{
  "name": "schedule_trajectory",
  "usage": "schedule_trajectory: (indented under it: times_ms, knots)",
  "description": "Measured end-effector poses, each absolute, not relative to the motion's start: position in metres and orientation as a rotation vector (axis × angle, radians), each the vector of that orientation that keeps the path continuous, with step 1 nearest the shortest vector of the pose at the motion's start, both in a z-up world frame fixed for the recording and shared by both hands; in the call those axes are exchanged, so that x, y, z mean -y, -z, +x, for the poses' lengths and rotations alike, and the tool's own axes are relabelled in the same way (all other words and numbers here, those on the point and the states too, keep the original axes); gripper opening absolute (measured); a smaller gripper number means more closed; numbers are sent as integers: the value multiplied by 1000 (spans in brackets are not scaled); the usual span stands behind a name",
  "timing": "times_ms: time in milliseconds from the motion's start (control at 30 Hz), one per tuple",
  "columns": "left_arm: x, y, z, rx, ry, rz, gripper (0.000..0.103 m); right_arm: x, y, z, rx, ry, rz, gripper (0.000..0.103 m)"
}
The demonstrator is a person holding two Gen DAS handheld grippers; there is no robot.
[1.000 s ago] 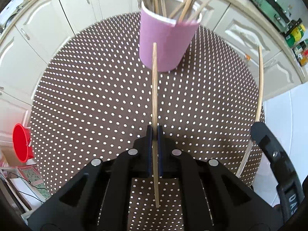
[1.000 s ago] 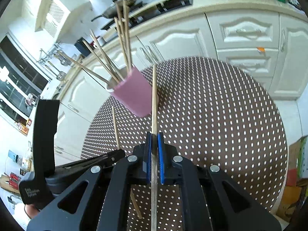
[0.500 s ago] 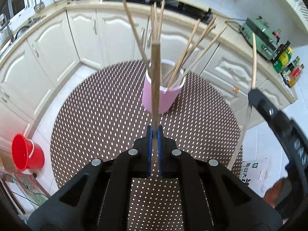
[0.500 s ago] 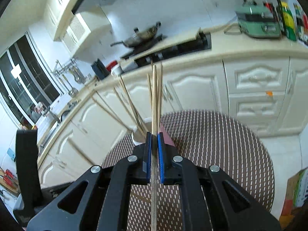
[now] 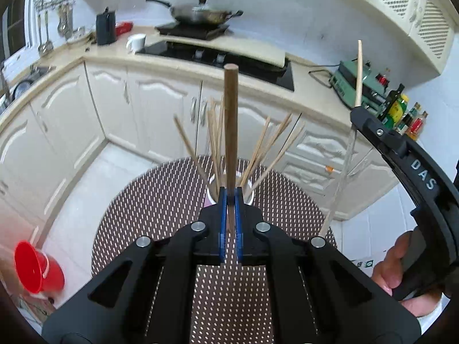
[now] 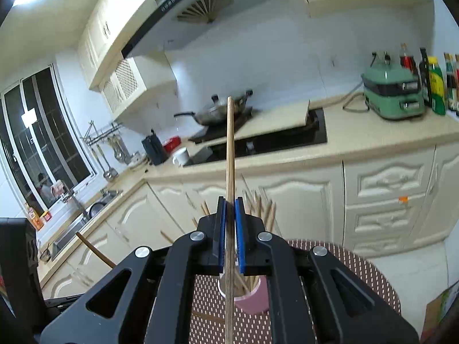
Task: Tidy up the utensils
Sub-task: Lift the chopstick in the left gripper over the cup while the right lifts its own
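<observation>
My left gripper (image 5: 230, 200) is shut on a brown wooden chopstick (image 5: 230, 120) that stands nearly upright, above the pink cup (image 5: 213, 197) of several chopsticks on the dotted brown round table (image 5: 160, 200). My right gripper (image 6: 230, 209) is shut on a lighter chopstick (image 6: 230, 149), also upright, above the same pink cup (image 6: 255, 301). The right gripper also shows in the left wrist view (image 5: 401, 154) with its chopstick (image 5: 358, 74). The left gripper's chopstick also shows in the right wrist view (image 6: 94, 250) at lower left.
A red bucket (image 5: 37, 269) stands on the floor left of the table. Cream cabinets (image 5: 143, 114) and a counter with a hob and wok (image 5: 200, 11) lie behind. A green appliance (image 6: 393, 91) and bottles stand on the counter at right.
Both grippers have lifted and tilted up, raising their chopsticks from near level over the table to upright above the cup. The views now show the kitchen wall.
</observation>
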State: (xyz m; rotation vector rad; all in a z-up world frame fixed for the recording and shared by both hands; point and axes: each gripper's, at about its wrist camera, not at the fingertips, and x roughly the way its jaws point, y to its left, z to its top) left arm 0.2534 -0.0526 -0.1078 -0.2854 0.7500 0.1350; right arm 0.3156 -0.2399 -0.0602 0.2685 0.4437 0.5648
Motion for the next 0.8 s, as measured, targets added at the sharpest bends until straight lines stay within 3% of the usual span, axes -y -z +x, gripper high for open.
schedule_trajectory:
  times_ms: [267,800]
  knots:
    - [40,81,270,-700,-107,-248,5,220,52,330,-385,-496,240,5]
    - [14,123,326,-804,-72,-268,5,190,99,370,-338,-483,235,5]
